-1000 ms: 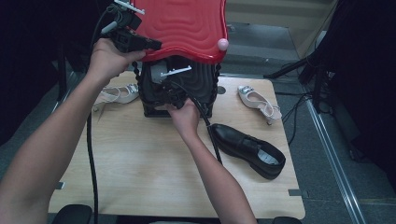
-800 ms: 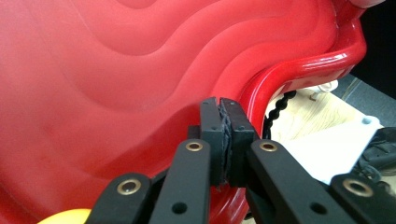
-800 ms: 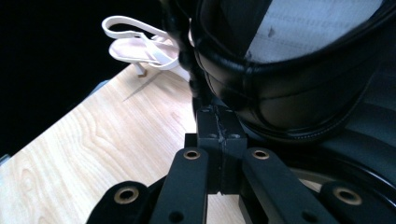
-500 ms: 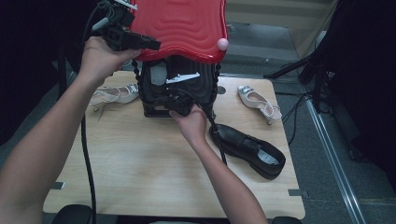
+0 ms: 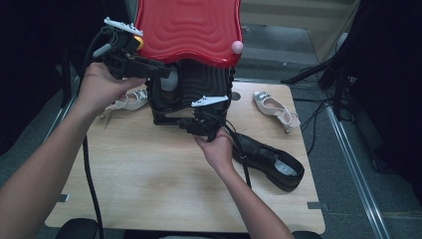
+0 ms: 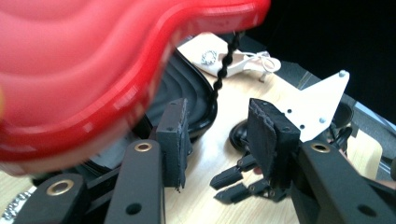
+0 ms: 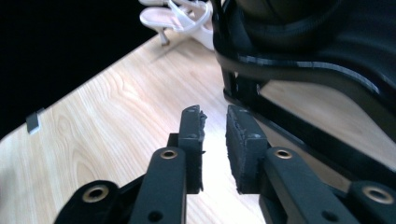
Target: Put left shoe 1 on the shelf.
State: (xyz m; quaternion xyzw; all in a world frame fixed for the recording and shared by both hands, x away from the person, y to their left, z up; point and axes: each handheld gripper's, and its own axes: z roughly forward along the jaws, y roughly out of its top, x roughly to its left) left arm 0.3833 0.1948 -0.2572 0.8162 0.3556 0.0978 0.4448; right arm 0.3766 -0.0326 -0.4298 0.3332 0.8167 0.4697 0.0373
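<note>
Both claws have backed off the red-lidded black case [image 5: 191, 74] and just been opening, empty — left claw [image 6: 219, 140] wide, right claw [image 7: 215, 147] narrowly — the case standing upright at the wooden tabletop's [image 5: 149, 184] far edge.

Red lid [image 5: 189, 30] overhangs the black machine [image 5: 191, 94] at table centre-back, blocking access from above. White sandal [image 5: 130, 101] crowds the left side, black shoe [image 5: 268, 159] lies just right of the right hand [image 5: 217, 149], second white sandal [image 5: 276, 109] sits far right. Wide bare tabletop [image 5: 149, 184] in front is open, also front-left.
</note>
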